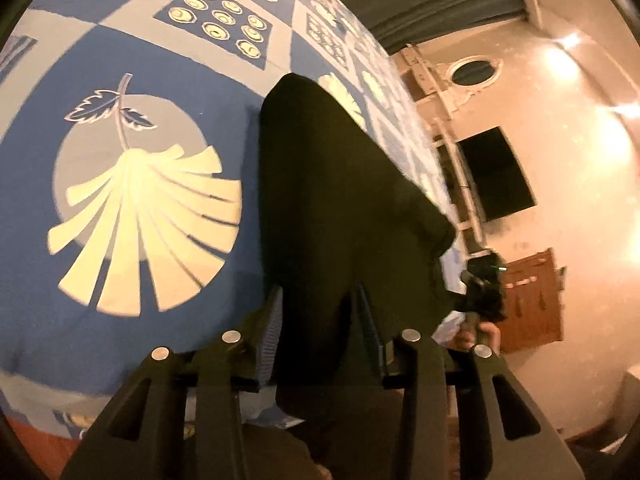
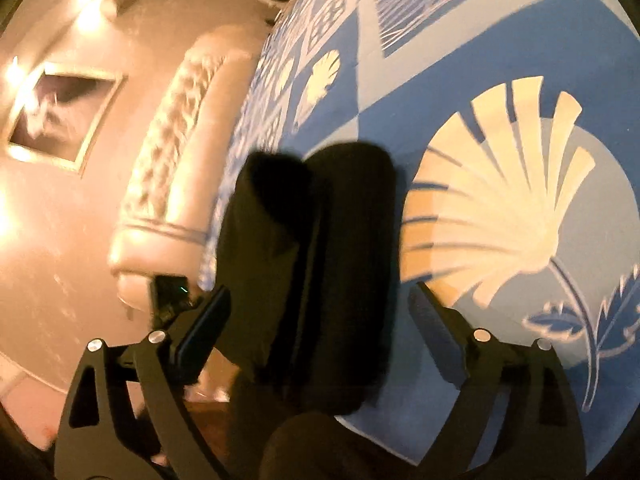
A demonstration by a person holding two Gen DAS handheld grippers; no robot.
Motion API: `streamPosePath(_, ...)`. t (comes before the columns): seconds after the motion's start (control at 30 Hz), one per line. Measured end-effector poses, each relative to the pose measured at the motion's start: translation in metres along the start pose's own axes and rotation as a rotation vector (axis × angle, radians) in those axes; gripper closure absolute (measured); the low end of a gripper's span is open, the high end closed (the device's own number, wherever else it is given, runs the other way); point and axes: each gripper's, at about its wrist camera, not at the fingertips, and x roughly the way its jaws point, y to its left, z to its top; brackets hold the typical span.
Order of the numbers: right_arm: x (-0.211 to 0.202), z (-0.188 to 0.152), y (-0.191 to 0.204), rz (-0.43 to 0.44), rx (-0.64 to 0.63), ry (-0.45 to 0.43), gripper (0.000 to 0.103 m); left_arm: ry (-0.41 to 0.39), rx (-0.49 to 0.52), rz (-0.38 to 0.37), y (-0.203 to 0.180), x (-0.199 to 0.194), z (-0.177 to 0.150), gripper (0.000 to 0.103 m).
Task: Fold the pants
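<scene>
One pair of black pants [image 1: 340, 200] lies on a bed cover [image 1: 132, 216] printed in blue, grey and cream, and it reaches straight ahead from both sets of tongs. In the left wrist view the left tongs [image 1: 318, 332] stand partly open with the near end of the cloth running between the two fingers; the fabric fills the gap, but whether the pads actually press on it cannot be told from this view. In the right wrist view the right tongs [image 2: 320, 320] stand wide open, both fingers well clear of the cloth, which lies between and just ahead of them as two long parallel thicknesses, so they hold nothing. Beyond the left tongs, off to the right, the other tool shows dimly with a hand [image 1: 480, 334] on its handle. The pants look soft, limp and light, a matte cloth that should not slip much yet will sag and crease wherever it is unsupported; nothing about them seems fragile. Because the layers are stacked, a pinch at a bare edge would likely lift only the top layer. The better hold is probably at the near corners, one set of tongs at each, biting through the full thickness so the layers travel together.
</scene>
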Motion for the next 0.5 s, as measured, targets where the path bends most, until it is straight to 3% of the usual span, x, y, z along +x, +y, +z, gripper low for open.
streamPosePath(0.1, 0.006, 0.01, -0.001, 0.022, -0.007, -0.004, 0.012, 0.057, 0.028, -0.108, 0.005, -0.008, -0.001, 0.043)
streamPosePath(0.2, 0.017, 0.02, -0.002, 0.055, -0.024, 0.016, 0.011, 0.038, 0.091, -0.106, 0.009, -0.028, -0.008, 0.042)
streamPosePath(0.37, 0.031, 0.038, -0.001, 0.052, -0.021, -0.016, 0.011, -0.121, 0.005, -0.146, 0.028, -0.058, 0.003, 0.037)
streamPosePath(0.5, 0.036, 0.044, -0.002, 0.082, -0.006, -0.047, 0.01, -0.128, 0.005, -0.068, 0.03, -0.042, 0.03, 0.036)
